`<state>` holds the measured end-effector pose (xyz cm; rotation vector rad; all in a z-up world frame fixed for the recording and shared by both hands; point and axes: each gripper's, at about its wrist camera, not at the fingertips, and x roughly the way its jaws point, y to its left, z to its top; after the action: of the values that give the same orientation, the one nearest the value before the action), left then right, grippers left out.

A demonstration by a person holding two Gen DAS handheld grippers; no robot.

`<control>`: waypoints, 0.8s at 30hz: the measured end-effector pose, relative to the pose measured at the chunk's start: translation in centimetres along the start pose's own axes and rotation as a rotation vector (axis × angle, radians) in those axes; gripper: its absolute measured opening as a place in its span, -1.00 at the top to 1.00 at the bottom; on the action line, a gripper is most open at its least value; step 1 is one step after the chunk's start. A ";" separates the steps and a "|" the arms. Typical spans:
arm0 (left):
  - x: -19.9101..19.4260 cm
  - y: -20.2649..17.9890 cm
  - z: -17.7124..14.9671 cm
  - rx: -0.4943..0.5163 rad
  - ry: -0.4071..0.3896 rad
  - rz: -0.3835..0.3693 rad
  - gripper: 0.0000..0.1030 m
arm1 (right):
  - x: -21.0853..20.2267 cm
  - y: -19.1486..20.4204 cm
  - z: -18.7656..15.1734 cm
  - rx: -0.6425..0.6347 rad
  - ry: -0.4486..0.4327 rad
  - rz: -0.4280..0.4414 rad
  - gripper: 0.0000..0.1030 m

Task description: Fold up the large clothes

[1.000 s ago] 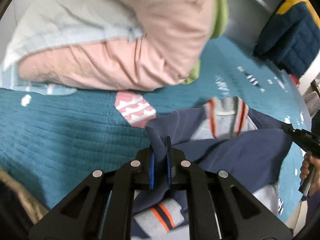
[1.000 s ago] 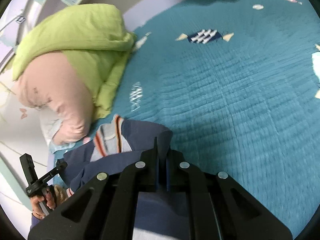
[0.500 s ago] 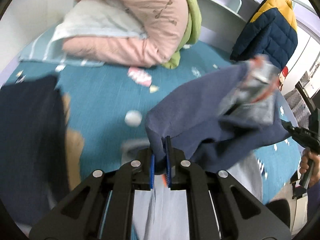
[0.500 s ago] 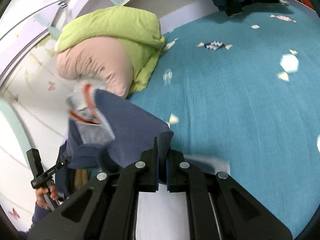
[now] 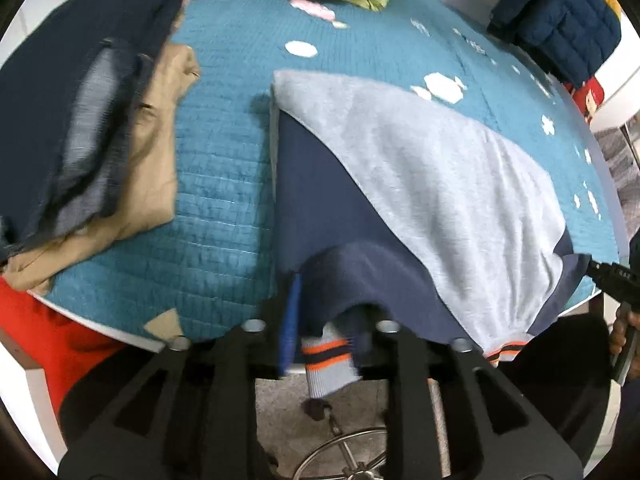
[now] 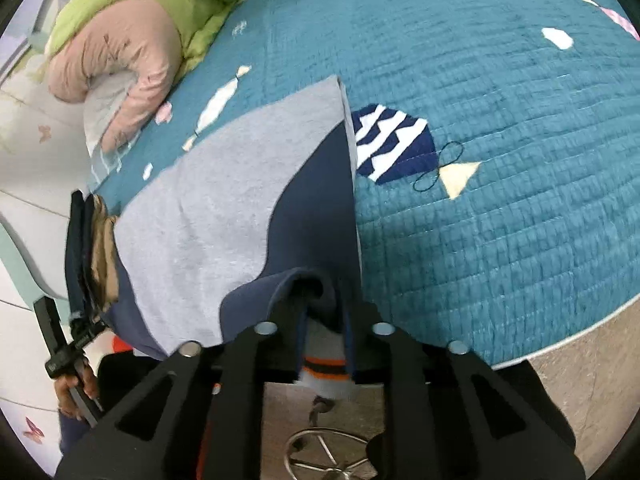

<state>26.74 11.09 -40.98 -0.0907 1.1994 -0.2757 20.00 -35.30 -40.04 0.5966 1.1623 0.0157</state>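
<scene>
A navy and grey sweatshirt lies folded over on the teal quilt, its near edge hanging off the bed's front edge; it also shows in the right wrist view. My left gripper has its jaws parted, with navy cloth and a striped orange cuff draped loosely between the fingers. My right gripper is likewise parted, with the navy fold and another striped cuff lying between its fingers.
A stack of folded clothes, navy on tan, sits on the bed's left. Pink and green duvets lie at the head. A navy puffer jacket hangs at the far right. Red cloth and a chair base are below the bed edge.
Both grippers swung the sweatshirt up, then down toward the bed's front edge, laying it flat. Both jaws, shut on the cloth before, have now parted.
</scene>
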 end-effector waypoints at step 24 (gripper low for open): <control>5.2 -1.7 -0.9 -0.002 0.227 0.158 -0.51 | 5.3 0.7 -2.2 0.025 0.159 -0.125 1.00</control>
<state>27.33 8.23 -45.67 0.0346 1.4237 -0.1485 20.45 -32.12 -44.80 0.5515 1.3547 -0.0592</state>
